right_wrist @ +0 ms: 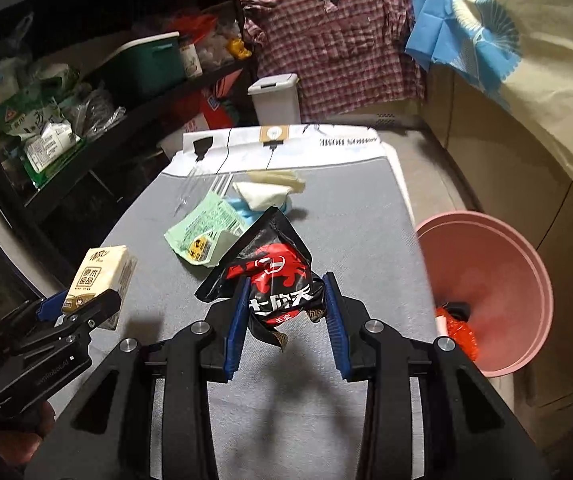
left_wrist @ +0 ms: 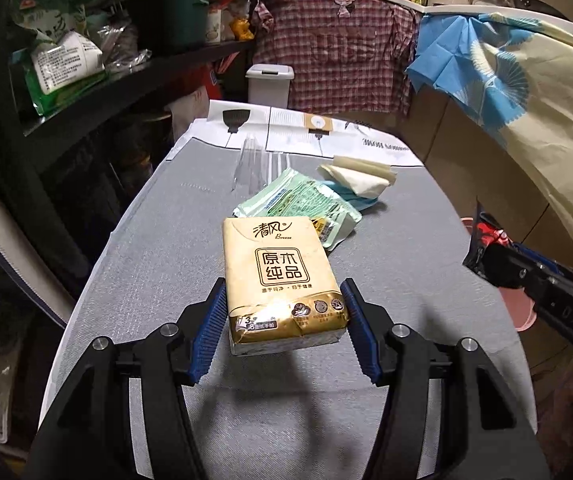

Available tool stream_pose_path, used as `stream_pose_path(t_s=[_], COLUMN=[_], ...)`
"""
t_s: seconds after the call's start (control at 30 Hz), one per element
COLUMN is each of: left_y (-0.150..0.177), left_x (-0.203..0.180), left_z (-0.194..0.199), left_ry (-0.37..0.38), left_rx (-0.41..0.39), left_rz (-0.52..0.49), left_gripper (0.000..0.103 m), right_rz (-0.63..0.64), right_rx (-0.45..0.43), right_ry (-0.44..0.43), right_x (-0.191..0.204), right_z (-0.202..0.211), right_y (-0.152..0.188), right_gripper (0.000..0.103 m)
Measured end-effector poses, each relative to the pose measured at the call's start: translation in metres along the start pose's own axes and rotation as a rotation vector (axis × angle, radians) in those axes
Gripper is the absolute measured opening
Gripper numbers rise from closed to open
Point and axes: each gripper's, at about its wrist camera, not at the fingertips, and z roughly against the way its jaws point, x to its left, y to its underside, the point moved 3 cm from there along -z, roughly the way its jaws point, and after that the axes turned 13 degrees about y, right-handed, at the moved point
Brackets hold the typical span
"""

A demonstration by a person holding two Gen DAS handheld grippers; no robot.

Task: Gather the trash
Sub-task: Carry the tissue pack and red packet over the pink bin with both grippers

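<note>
My left gripper (left_wrist: 284,304) is shut on a yellow tissue pack (left_wrist: 280,276) and holds it above the grey table (left_wrist: 158,240); the pack also shows in the right wrist view (right_wrist: 100,276). My right gripper (right_wrist: 286,300) is shut on a crumpled black and red snack wrapper (right_wrist: 272,276), lifted off the table. Farther along the table lie a green wipes packet (right_wrist: 202,228), a blue glove (right_wrist: 246,206), folded tissues (right_wrist: 264,192) and clear plastic forks (right_wrist: 202,188). A pink bin (right_wrist: 494,280) stands right of the table with red trash inside.
A dark shelf (right_wrist: 86,92) packed with bags and a green box runs along the left. A white lidded bin (right_wrist: 276,96) stands beyond the table's far end. Cloths hang over the counter at the back and right.
</note>
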Motion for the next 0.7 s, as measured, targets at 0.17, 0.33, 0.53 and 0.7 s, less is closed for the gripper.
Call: stream_pose_path(t_s=[0.17,0.33,0.53,0.7], left_y=[-0.003,-0.004,-0.005,-0.006], left_x=[-0.01,-0.019,-0.029,-0.044], left_z=[0.008,0.011,0.011,0.009], left_ry=[0.025,0.042,0.056,0.066], left_rx=[-0.016,-0.022,-0.022,-0.025], left_rz=[0.0,-0.012,-0.021,-0.047], left_gripper=[0.056,0.056,0.056,0.056], right_rz=[-0.041,-0.058,-0.076,-0.114], right_rx=[-0.019,-0.044,-0.077,-0.105], right_ry=[0.027,0.062,0.101,0.131], right_x=[-0.03,-0.059,-0.096,-0.132], right_z=[0.015,0.03,0.045,0.053], right_y=[-0.023,-0.04,-0.061,-0.076], right_gripper=[0.036,0.036,0.036,0.036])
